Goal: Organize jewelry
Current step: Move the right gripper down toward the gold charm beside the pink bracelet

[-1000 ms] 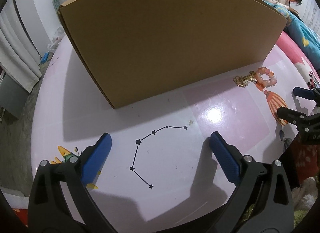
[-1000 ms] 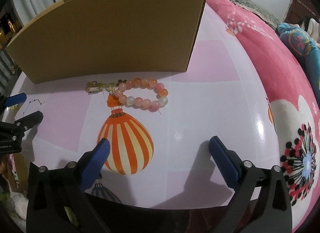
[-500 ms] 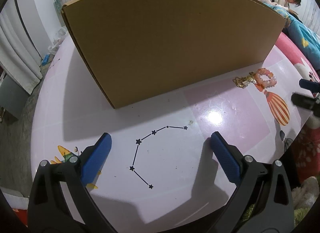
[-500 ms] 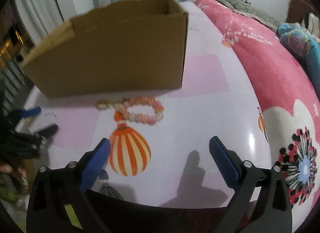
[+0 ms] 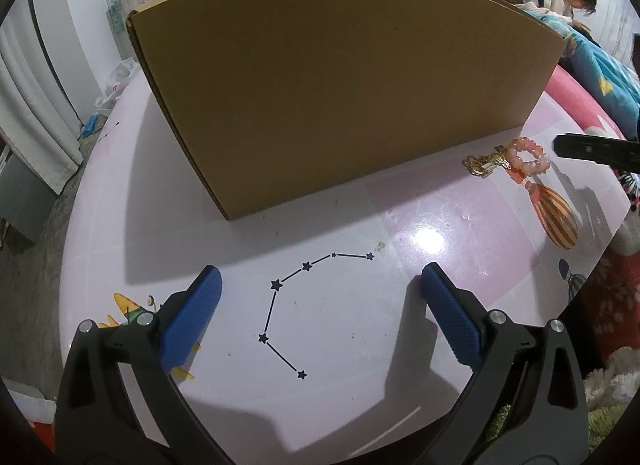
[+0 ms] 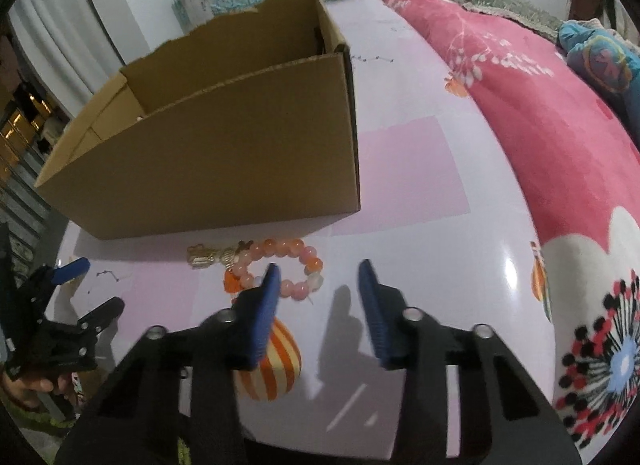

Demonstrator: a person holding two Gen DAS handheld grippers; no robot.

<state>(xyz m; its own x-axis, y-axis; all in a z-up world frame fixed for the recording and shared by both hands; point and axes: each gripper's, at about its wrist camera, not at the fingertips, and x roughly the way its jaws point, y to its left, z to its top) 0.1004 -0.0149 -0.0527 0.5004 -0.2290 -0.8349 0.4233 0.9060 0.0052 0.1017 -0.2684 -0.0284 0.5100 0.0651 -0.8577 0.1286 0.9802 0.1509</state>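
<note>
Bead bracelet (image 6: 286,267) lies flat on the worktop (image 6: 420,225), centre of the right wrist view, just in front of the near wall of the cardboard box (image 6: 224,161). A gold charm cluster (image 6: 202,257) trails from its left end, with an orange tassel below.

Right gripper (image 6: 318,293) hangs low in that frame. Its fingers are closing with nothing between them; the left finger (image 6: 268,305) overlaps the bracelet's lower beads in the picture, but whether it touches them cannot be told. Left gripper (image 5: 320,305) stands wide open and empty over the star print, lower centre of its own view.

Judgement: the step in hand is the pick-up of the bracelet. The narrowed fingers would do best set astride one run of beads, not across the whole ring, and brought low enough to pinch the strand itself. The charm and tassel will dangle; lift straight before carrying over the box wall.

Clearances: the box wall stands close behind the bracelet, leaving little room there. Open worktop lies right of centre in the frame. A pink blanket (image 6: 540,113) bounds the right side. The left gripper sits well apart at lower left.
</note>
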